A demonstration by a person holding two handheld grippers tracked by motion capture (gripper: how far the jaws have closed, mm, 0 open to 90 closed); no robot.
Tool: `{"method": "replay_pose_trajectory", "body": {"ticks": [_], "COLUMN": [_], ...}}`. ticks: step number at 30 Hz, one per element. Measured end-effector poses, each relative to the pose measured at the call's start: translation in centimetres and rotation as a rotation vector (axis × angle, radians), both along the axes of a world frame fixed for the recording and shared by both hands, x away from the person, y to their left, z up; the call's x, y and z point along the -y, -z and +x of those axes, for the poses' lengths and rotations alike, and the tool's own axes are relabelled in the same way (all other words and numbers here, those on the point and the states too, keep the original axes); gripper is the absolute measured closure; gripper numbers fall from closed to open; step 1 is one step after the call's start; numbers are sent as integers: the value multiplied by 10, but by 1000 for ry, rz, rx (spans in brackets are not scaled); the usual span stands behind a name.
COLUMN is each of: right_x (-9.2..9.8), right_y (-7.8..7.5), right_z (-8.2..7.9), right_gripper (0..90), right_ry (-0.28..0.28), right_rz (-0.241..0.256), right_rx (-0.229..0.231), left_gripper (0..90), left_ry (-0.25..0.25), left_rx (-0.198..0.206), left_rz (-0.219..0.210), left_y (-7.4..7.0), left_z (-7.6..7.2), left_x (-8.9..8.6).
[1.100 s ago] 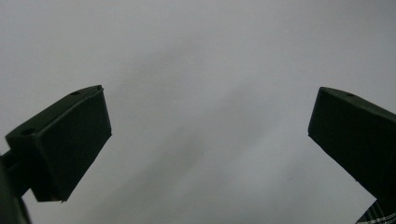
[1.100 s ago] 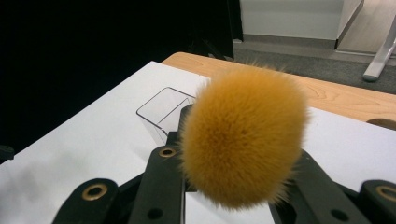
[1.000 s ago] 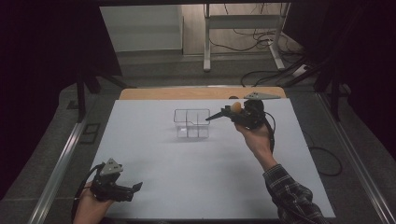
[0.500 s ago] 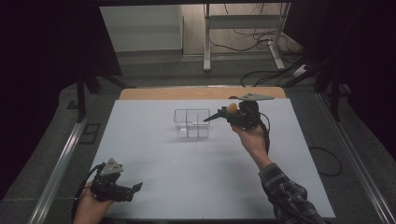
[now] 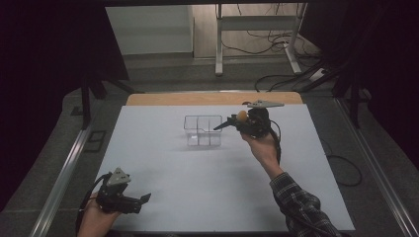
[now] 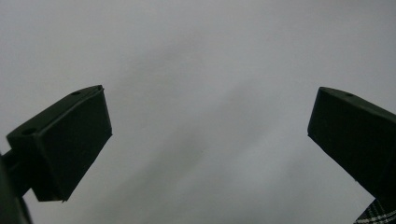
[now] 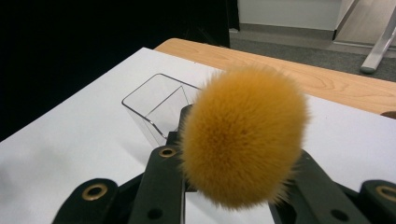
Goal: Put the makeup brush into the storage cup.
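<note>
Orange fluffy ball (image 7: 243,135) — clamped in right tool (image 5: 225,124), beside clear box (image 5: 202,130)

A fuzzy orange pom-pom (image 7: 243,135), a clear glossy plastic box (image 7: 156,105), matt white table sheet (image 5: 163,168).

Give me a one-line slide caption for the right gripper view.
Right gripper clamps a fluffy orange pom-pom beside a clear divided box on the white table.

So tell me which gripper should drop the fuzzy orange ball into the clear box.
Right. The right gripper already grips the orange ball and hangs just beside the clear divided box. The left gripper sits open at the table's near edge, far from the box.
</note>
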State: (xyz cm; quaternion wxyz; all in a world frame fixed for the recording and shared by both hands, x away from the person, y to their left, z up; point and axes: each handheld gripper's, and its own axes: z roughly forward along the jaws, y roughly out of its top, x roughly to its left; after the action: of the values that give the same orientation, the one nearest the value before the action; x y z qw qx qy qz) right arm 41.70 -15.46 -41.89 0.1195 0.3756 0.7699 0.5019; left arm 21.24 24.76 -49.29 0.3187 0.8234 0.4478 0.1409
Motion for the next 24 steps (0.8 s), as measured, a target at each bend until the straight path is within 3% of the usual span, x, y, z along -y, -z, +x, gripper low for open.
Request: {"method": "replay_pose_trajectory", "body": {"ticks": [24], "right_x": [-12], "right_y": [12], "right_z": [5], "right_gripper": [729], "right_ry": [5], "right_rz": [-27], "right_rx": [0], "left_gripper": [2], "left_ry": [5], "left_rx": [-3], "left_rz": [5], "left_y": [0], "left_z": [0], "left_x": [0]}}
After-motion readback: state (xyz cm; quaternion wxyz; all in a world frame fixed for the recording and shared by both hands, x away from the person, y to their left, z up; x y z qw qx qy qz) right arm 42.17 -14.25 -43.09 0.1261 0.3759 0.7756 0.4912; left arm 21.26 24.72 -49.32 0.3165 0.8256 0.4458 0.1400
